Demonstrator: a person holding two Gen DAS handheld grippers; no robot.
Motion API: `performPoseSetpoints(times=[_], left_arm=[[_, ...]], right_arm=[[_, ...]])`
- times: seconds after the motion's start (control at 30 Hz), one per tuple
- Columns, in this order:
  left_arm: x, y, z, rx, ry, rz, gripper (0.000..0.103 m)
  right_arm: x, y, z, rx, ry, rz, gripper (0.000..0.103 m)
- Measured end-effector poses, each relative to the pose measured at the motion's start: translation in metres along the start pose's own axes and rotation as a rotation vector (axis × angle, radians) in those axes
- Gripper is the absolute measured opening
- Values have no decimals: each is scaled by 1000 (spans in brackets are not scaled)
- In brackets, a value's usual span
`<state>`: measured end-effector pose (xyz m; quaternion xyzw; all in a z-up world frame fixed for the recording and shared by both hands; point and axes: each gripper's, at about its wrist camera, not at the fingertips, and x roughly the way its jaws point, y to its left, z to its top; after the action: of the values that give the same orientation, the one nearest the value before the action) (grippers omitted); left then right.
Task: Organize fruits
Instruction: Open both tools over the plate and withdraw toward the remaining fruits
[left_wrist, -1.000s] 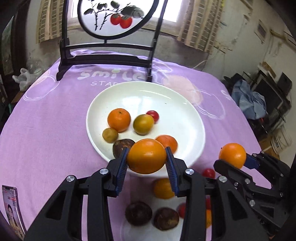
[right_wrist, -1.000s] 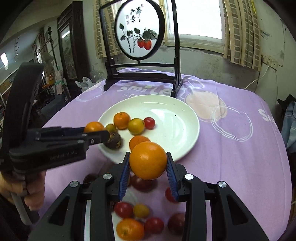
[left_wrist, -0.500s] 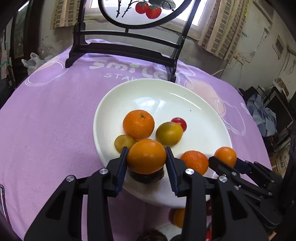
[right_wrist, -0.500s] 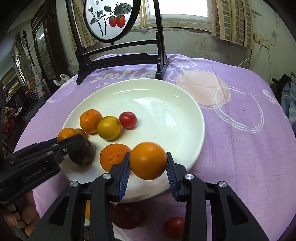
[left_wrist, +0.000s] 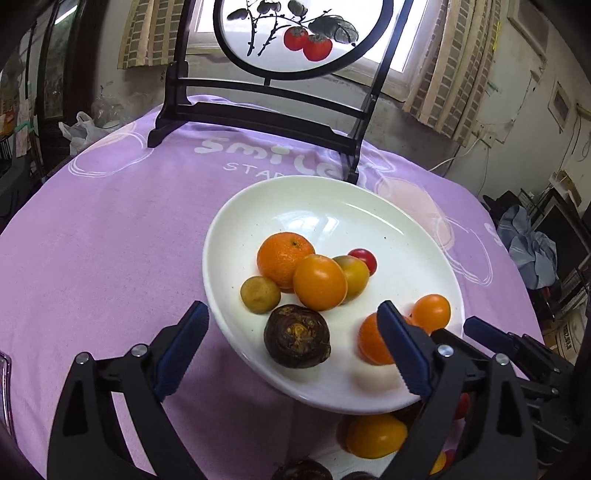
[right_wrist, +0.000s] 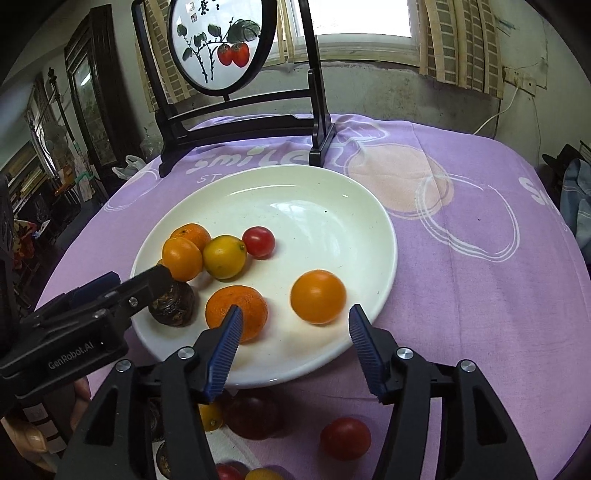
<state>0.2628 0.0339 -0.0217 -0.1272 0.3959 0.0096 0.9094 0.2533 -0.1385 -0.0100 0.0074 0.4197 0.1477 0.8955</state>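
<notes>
A white plate (left_wrist: 399, 221) (right_wrist: 332, 192) on the purple cloth holds several fruits. My left gripper (left_wrist: 291, 350) is open and empty over the plate's near edge; a smooth orange fruit (left_wrist: 320, 282) (right_wrist: 181, 258) lies just ahead of it among a mandarin (left_wrist: 282, 258), a small brownish-yellow fruit (left_wrist: 260, 294), a yellow fruit (left_wrist: 355, 275) and a dark round fruit (left_wrist: 297, 336). My right gripper (right_wrist: 295, 350) is open and empty; a second smooth orange fruit (right_wrist: 318, 296) (left_wrist: 431, 313) lies on the plate just beyond its fingers, beside another mandarin (right_wrist: 236, 310). A red tomato (right_wrist: 258, 241) lies further in.
A black framed round painting stand (right_wrist: 236, 110) stands behind the plate. More fruits lie near me below the plate's edge: a red tomato (right_wrist: 345, 438), a dark red fruit (right_wrist: 255, 415), a yellow-orange fruit (left_wrist: 376, 435). The left gripper's body (right_wrist: 74, 332) shows at the plate's left.
Both grippers have opened and let go of their orange fruits, which now lie on the plate. Both have moved forward over the plate's near edge.
</notes>
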Motion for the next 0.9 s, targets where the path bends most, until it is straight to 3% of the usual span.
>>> performPoseSetpoints(times=[0.37, 0.5, 0.63, 0.9], left_arm=[[-13, 0, -3, 25, 3, -22, 95], [-25, 5, -5, 27, 7, -29, 96], [-38, 8, -12, 30, 5, -45, 97], [-60, -2, -40, 167, -2, -51, 98]], right_arm=[[-9, 2, -2, -23, 10, 16, 60], [-24, 0, -3, -35, -2, 33, 70], [-44, -7, -8, -34, -27, 28, 70], [-61, -26, -46, -27, 0, 15, 71]])
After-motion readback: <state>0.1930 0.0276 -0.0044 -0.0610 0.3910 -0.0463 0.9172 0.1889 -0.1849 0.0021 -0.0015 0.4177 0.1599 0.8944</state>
